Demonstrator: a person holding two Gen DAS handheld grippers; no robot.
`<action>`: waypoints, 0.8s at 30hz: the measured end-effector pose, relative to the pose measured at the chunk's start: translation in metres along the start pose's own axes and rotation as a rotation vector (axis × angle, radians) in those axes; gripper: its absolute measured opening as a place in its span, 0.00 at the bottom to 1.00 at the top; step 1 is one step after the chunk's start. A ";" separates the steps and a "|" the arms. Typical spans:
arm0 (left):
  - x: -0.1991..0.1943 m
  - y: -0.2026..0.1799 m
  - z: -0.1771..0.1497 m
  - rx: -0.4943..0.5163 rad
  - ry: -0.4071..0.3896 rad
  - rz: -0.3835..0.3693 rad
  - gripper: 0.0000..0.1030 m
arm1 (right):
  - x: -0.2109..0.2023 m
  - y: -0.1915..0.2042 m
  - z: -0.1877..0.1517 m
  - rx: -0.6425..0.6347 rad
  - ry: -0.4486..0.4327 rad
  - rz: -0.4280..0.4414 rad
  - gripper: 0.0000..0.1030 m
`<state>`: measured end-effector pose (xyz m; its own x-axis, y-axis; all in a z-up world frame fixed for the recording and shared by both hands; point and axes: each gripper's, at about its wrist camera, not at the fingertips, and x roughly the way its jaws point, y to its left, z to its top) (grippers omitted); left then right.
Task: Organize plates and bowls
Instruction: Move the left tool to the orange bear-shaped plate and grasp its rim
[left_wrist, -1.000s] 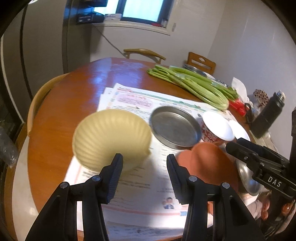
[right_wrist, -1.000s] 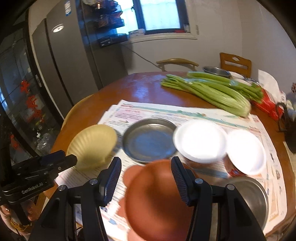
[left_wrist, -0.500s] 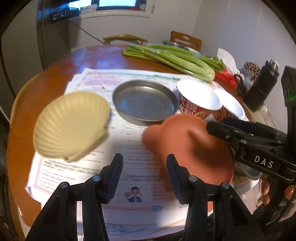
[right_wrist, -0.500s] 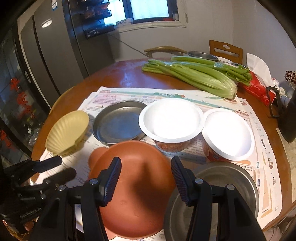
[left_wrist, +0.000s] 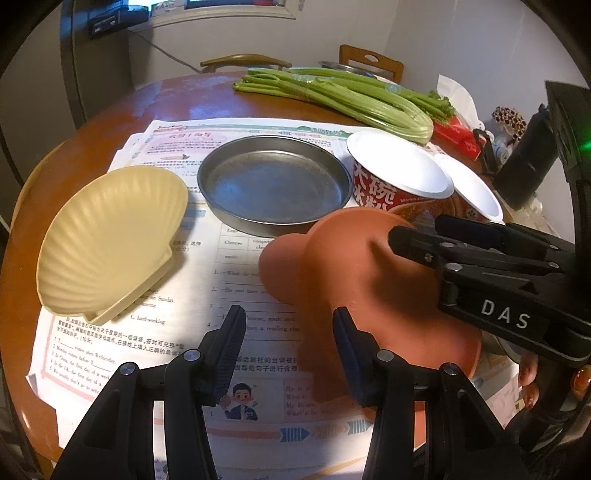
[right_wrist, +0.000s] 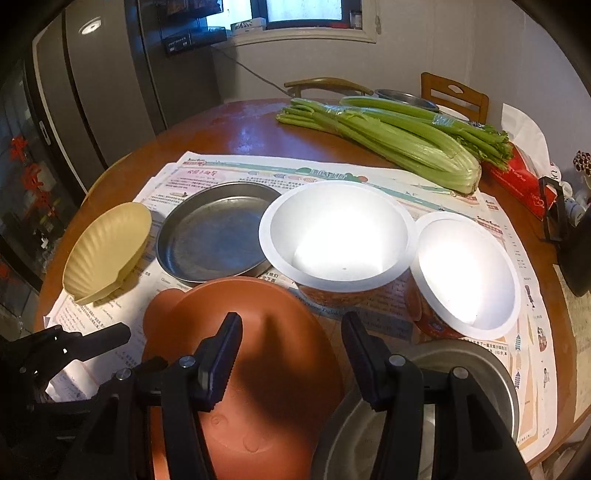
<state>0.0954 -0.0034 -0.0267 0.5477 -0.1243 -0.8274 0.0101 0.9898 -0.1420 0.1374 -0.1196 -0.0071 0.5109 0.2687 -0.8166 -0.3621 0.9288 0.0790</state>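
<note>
A round wooden surface (left_wrist: 110, 122) carries printed paper sheets (left_wrist: 177, 332), and the dishes lie on them around a shallow steel pan (left_wrist: 273, 184), grey and dull with a low rim. Just left of the pan lies a cream shell dish (left_wrist: 110, 240), ribbed like a scallop, with a flat lip at its near end. Just right of the pan stands a paper bowl (left_wrist: 399, 166), white inside with red print on its wall, and a second bowl (left_wrist: 476, 188) of the same kind stands beyond it, further from the pan. In front of the pan, on the near side, is a brown plate (left_wrist: 369, 295), matte reddish-orange, broad and round with a rounded lug sticking out toward the shell dish. A steel bowl (right_wrist: 461, 369) sits to the near right of the pan, beside the brown plate. Behind the pan, across the surface, lies celery (left_wrist: 351, 99). The left tool (left_wrist: 288, 317) hangs in front of the pan over the paper and the plate's left edge, its fingers spread and pinching nothing. The right tool (right_wrist: 291, 325) is above the brown plate, fingers also apart with nothing gripped between them; whether they touch the plate cannot be told.
</note>
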 end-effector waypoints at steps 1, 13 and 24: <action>0.001 -0.001 0.000 0.004 0.001 0.005 0.49 | 0.003 0.000 0.000 0.000 0.008 0.004 0.55; 0.003 0.014 0.000 -0.005 -0.001 0.090 0.49 | 0.007 0.018 -0.004 -0.017 0.037 0.089 0.55; -0.002 0.050 0.001 -0.090 -0.020 0.113 0.49 | 0.002 0.041 -0.012 -0.048 0.060 0.168 0.55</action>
<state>0.0954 0.0460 -0.0318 0.5581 -0.0102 -0.8297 -0.1270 0.9871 -0.0976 0.1148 -0.0842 -0.0124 0.3933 0.4020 -0.8269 -0.4759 0.8585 0.1910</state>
